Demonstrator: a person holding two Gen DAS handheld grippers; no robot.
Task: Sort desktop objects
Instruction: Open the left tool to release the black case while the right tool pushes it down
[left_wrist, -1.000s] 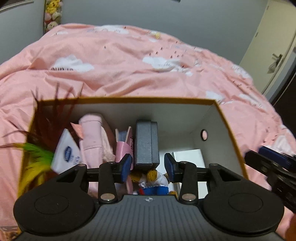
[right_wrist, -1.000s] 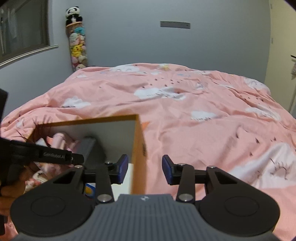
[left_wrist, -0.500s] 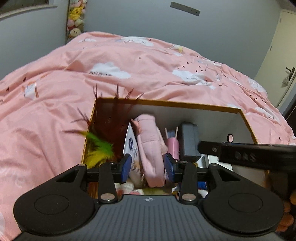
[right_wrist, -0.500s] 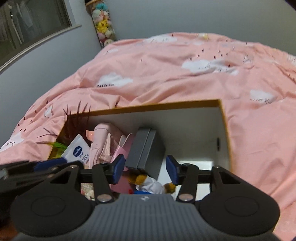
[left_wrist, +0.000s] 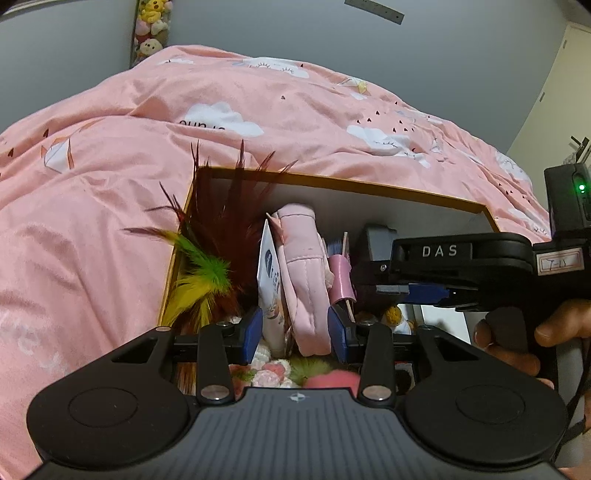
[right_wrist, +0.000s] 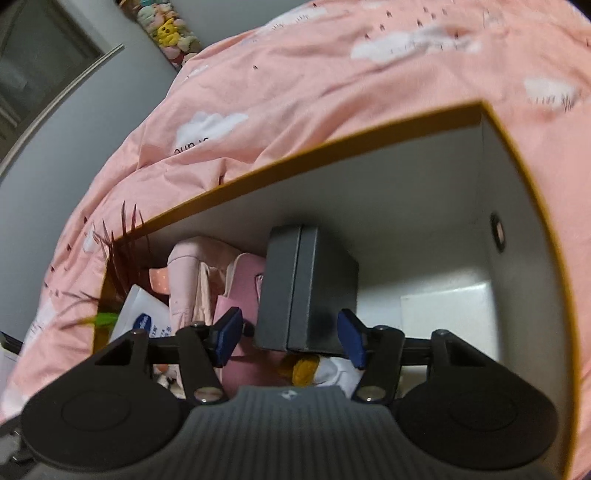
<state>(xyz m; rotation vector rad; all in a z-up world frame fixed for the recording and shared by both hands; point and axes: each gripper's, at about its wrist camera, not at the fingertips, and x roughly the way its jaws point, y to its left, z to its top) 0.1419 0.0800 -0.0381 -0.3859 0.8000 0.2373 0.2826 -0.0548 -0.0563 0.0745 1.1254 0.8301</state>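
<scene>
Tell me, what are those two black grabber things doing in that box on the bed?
A person is sorting things kept in a cardboard box that sits on a pink quilt. The right tool is down inside the box, its jaws opening around a dark grey case without touching it yet. The left tool hangs over a pink padded pouch, with its pads either side and nothing gripped. Feathers and a white tube stand at one end of the box.

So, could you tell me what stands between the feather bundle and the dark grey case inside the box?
In the left wrist view, a white tube, a pink padded fabric item and a small pink holder.
</scene>
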